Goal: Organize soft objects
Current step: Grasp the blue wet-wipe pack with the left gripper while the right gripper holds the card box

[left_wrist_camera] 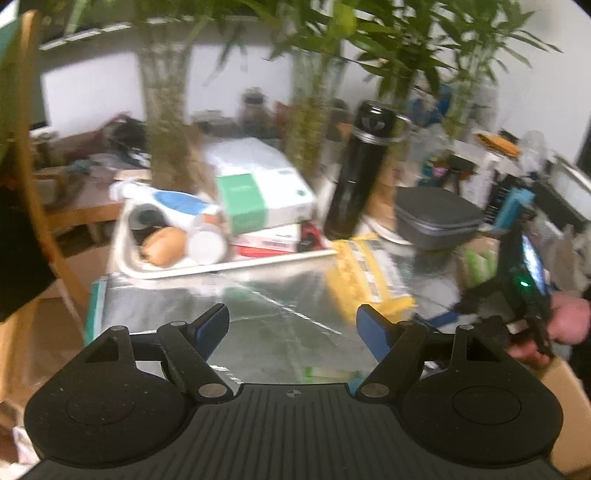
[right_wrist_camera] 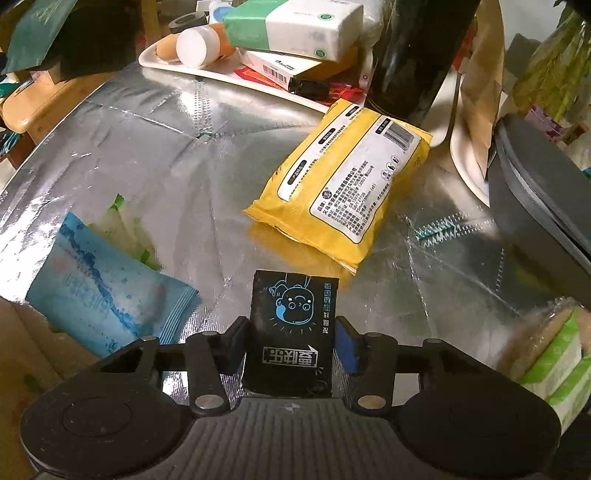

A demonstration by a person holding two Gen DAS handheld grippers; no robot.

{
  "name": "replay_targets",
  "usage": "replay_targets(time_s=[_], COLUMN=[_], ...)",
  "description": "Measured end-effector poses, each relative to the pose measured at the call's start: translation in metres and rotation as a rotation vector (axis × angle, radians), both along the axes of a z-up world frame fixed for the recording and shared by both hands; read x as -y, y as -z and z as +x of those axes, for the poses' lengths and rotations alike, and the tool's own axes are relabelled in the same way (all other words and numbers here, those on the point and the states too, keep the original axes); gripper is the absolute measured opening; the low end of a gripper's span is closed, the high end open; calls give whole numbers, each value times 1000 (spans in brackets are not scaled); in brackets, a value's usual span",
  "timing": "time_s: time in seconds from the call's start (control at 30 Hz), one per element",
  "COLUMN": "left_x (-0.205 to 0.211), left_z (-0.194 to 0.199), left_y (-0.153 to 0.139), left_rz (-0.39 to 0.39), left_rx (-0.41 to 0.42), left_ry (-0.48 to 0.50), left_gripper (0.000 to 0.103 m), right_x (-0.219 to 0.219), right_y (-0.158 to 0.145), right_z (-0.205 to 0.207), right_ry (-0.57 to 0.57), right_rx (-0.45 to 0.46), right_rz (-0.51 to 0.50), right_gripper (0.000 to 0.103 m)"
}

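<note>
The right gripper [right_wrist_camera: 291,332] points steeply down at the table with a small black packet [right_wrist_camera: 291,332] between its fingers. The left finger lies against the packet's edge; the blue pad on the other side sits right at the opposite edge, though I cannot tell whether it is pressing or just touching. The packet is flat and squarish, matte black, with a blue line drawing of a cartoon face and blocky white characters printed lower down. It stands on the silver foil sheet [right_wrist_camera: 155,155] that covers the table.

Just beyond it lies a puffy yellow pack [right_wrist_camera: 343,184], back side up, showing a white label with small print and a barcode. To the left, partly over the table's edge, is a light blue pouch [right_wrist_camera: 99,284] with a water-splash print, overlapping a pale green-and-white wrapper. At the far right edge sits a green-and-white tissue pack [right_wrist_camera: 554,369] in clear film.

The left gripper [left_wrist_camera: 291,328] hovers over the foil with its jaws spread wide and nothing between them.

Farther back, a white tray [right_wrist_camera: 166,64] holds a green-and-white tissue box [right_wrist_camera: 295,26], a flat white carton under it, a white-capped bottle and an egg-coloured object. A tall black flask [left_wrist_camera: 362,170] stands beside the tray, and a dark grey case [left_wrist_camera: 439,218] sits right of that. Leafy bamboo stems rise behind.
</note>
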State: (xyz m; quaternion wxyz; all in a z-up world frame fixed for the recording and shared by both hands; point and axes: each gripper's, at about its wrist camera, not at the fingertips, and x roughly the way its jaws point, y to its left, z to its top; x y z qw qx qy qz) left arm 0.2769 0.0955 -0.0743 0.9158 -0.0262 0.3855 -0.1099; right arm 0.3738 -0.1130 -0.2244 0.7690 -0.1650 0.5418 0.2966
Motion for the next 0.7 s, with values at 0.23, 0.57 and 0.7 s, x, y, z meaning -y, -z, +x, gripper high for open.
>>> replay_targets(time_s=[0.23,0.57,0.7], left_x=[38,62,69], left_z=[21,53,63], left_y=[23,55,67], left_rz=[98,125,163], left_rx=[-124,-312,-352], left_ry=[279,575,685], left_gripper=[76,76,76], right_x=[21,42,46], right_y=[-28,-44,-49], right_z=[4,1,1], right_ry=[57,110,123], right_rx=[45,92,103], right_rz=[68,98,115], right_gripper=[52,52,52])
